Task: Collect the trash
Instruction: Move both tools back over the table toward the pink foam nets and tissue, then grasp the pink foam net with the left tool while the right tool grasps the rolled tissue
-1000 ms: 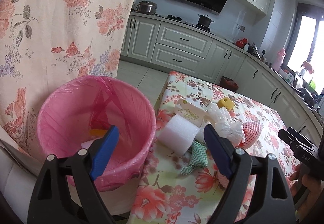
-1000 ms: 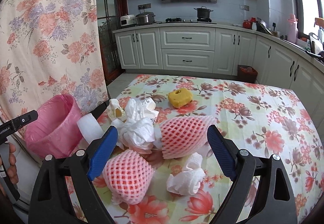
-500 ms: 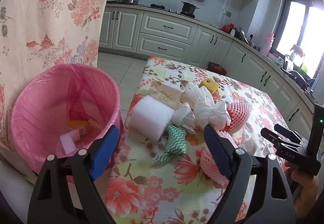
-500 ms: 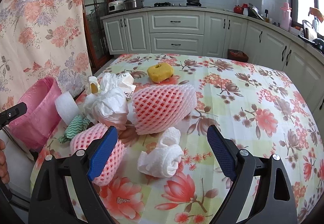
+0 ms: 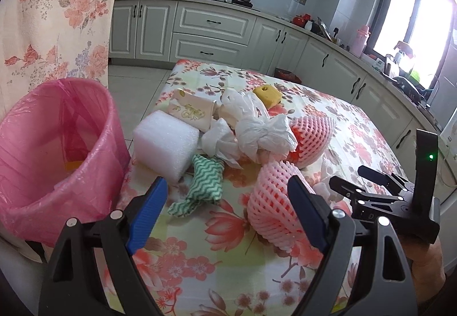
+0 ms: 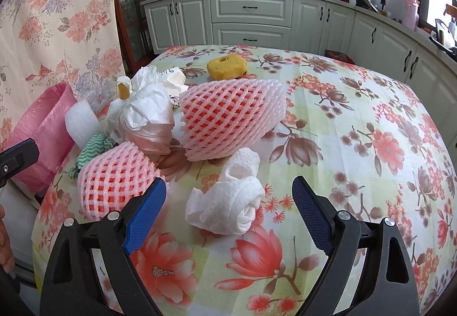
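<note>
Right wrist: crumpled white tissue [image 6: 228, 196] (loosely rolled).

Pink bin liner [image 5: 57, 144]; green-white zigzag cloth [image 5: 204, 181]; yellow sponge [image 6: 227, 66]; floral tablecloth [image 6: 357, 144]; pink-white foam nets [image 6: 231, 116].

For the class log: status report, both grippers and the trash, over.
Left gripper open, empty. Right gripper open, over crumpled tissue. Pink bin at table edge. Nothing blocking.

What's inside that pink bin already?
The pink bin holds a pink liner and something orange near the bottom. Its near wall hides the rest of the bottom.
</note>
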